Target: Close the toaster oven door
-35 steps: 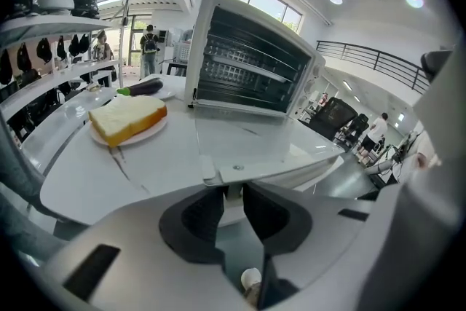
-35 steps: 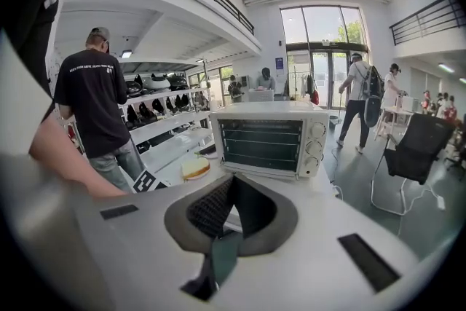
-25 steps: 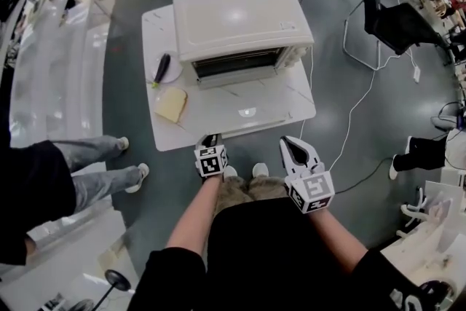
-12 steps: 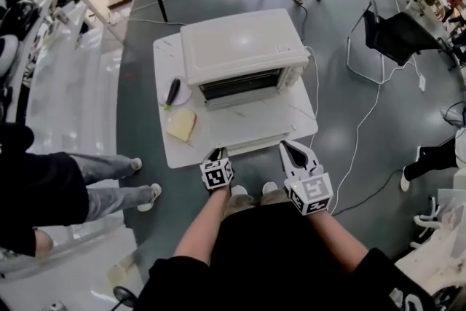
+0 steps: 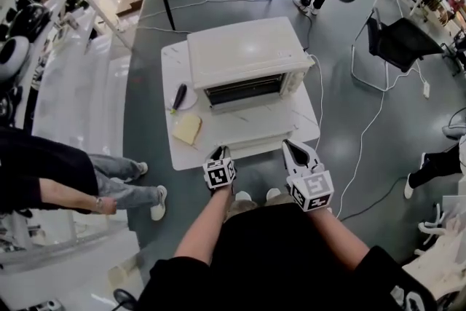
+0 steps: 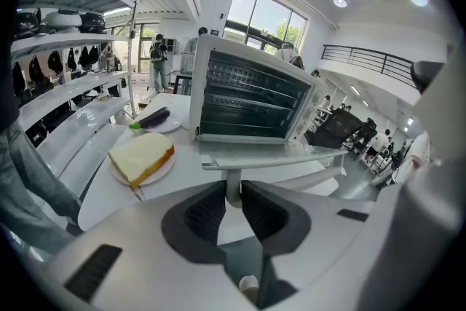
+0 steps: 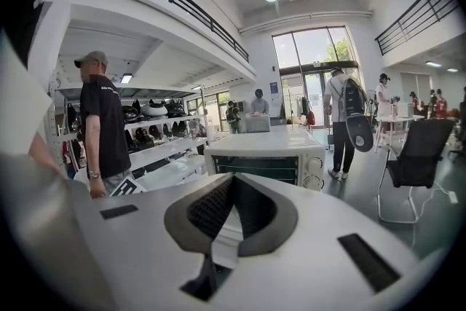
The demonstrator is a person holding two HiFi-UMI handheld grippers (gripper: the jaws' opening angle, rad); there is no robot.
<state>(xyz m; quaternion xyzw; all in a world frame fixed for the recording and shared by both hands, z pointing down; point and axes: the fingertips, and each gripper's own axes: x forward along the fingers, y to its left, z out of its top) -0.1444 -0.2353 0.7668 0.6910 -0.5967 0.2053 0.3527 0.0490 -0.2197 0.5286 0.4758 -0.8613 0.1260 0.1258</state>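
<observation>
A white toaster oven (image 5: 244, 51) stands on a small white table (image 5: 277, 127). Its glass door (image 5: 244, 104) lies open toward me. In the left gripper view the oven (image 6: 247, 95) shows its racks, and the door's handle bar (image 6: 277, 160) runs just beyond the jaws. My left gripper (image 5: 218, 152) hovers at the table's front edge, short of the door; it (image 6: 233, 197) is open by a narrow gap and holds nothing. My right gripper (image 5: 291, 147) hangs beside it, shut and empty, and it (image 7: 231, 182) points at the oven (image 7: 266, 156).
A slice of bread (image 5: 187, 129) on a plate and an eggplant (image 5: 178, 95) on another plate lie left of the oven. A white cable (image 5: 364, 127) trails on the floor at the right. A black chair (image 5: 397, 40) stands back right, and a person's legs (image 5: 124, 182) at the left.
The head view has shifted, so the table now sits further right and lower in the picture. Both grippers stay at the table's front edge. The oven door remains open.
</observation>
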